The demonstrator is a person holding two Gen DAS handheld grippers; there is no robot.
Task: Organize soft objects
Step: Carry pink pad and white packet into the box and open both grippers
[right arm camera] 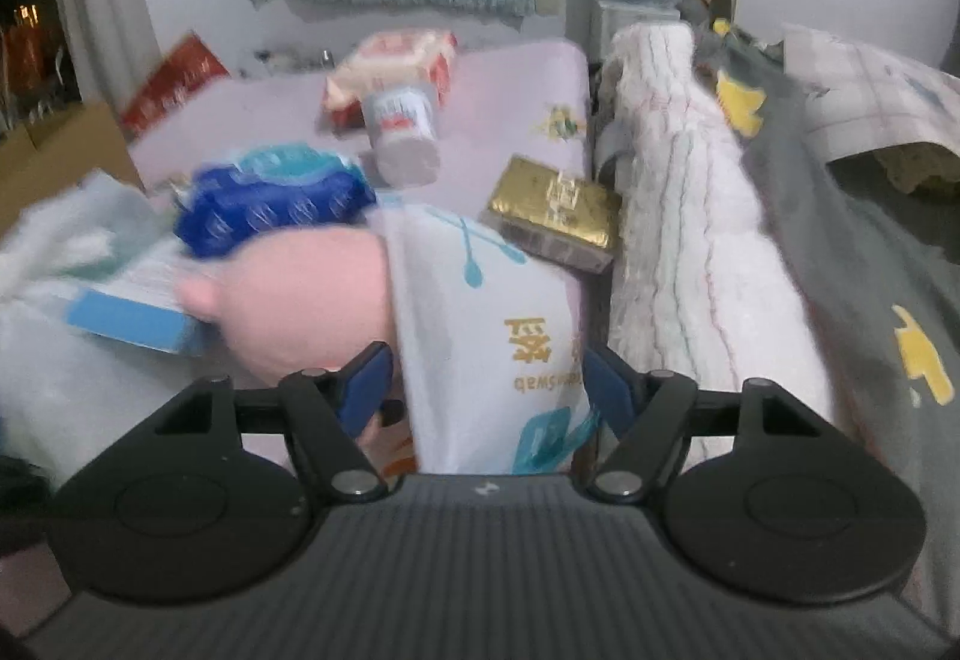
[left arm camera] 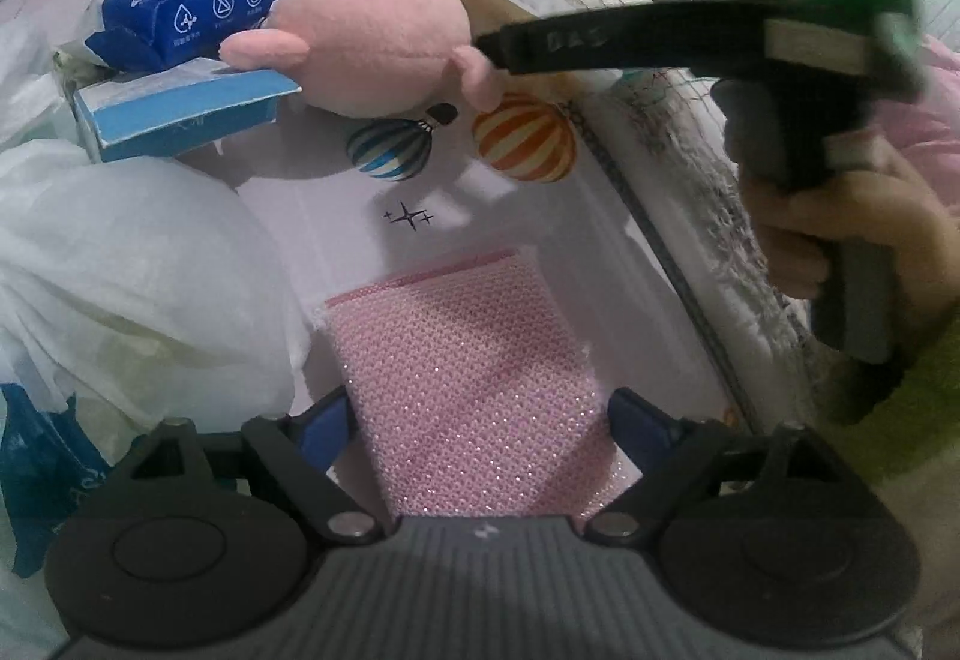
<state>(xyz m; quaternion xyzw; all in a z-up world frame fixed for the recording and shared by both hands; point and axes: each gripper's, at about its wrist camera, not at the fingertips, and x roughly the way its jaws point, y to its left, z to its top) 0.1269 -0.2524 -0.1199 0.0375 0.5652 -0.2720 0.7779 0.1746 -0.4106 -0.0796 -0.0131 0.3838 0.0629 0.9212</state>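
Note:
A pink plush toy (left arm camera: 372,42) lies on the pale printed table cloth (left arm camera: 336,204), resting against a blue wet-wipes pack (left arm camera: 180,15) and a light blue box (left arm camera: 180,111). A pink knitted cloth (left arm camera: 468,384) lies flat on the table between the open fingers of my left gripper (left arm camera: 480,426). My right gripper (right arm camera: 483,387) is open around a white tissue pack with teal print (right arm camera: 486,336), with the plush toy (right arm camera: 300,300) just left of its left finger. The right gripper's finger also shows in the left wrist view (left arm camera: 600,42), by the plush.
A white plastic bag (left arm camera: 120,270) bulges at the left. A white bottle (right arm camera: 399,132), an orange-white pack (right arm camera: 396,66) and a gold box (right arm camera: 555,210) lie farther back. A fluffy white blanket (right arm camera: 690,216) and grey cloth (right arm camera: 840,270) border the table on the right.

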